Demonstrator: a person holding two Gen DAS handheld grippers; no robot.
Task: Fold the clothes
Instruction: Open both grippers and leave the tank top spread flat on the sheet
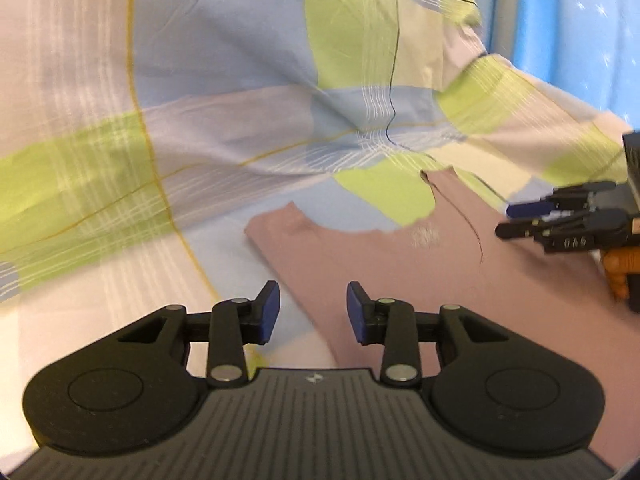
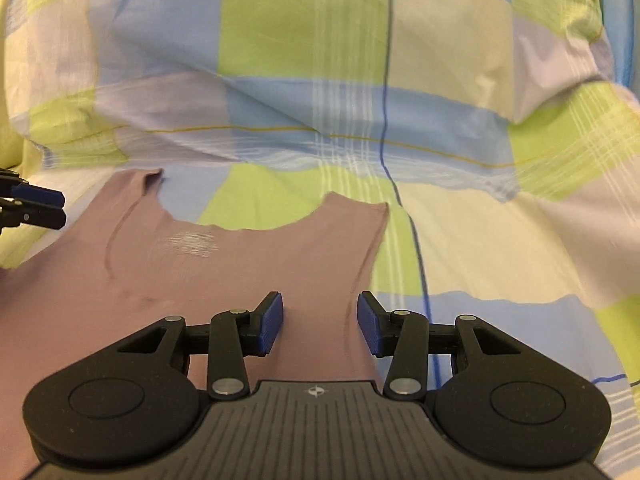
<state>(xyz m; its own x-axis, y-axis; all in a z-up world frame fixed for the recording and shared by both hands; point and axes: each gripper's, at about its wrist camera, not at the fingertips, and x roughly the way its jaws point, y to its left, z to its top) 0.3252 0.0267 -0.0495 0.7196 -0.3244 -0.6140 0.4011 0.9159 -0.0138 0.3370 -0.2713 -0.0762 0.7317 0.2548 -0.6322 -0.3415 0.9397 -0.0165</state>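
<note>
A mauve sleeveless top (image 1: 400, 280) lies flat on a checked bedsheet, neckline away from me, with a faint white print (image 1: 426, 236) under the neck. My left gripper (image 1: 313, 306) is open and low over the top's left side edge, which runs between its blue pads with nothing clamped. In the right wrist view the top (image 2: 240, 272) fills the lower left. My right gripper (image 2: 320, 314) is open above its right side, just below the armhole. Each gripper shows in the other's view: the right gripper (image 1: 520, 220) at the right edge, the left gripper (image 2: 40, 208) at the left edge.
The checked sheet (image 2: 500, 248) in green, blue and cream covers the bed around the top. A bulging duvet or pillow (image 2: 320, 60) in the same pattern rises just behind the neckline. A blue surface with white specks (image 1: 568, 32) stands at the far right.
</note>
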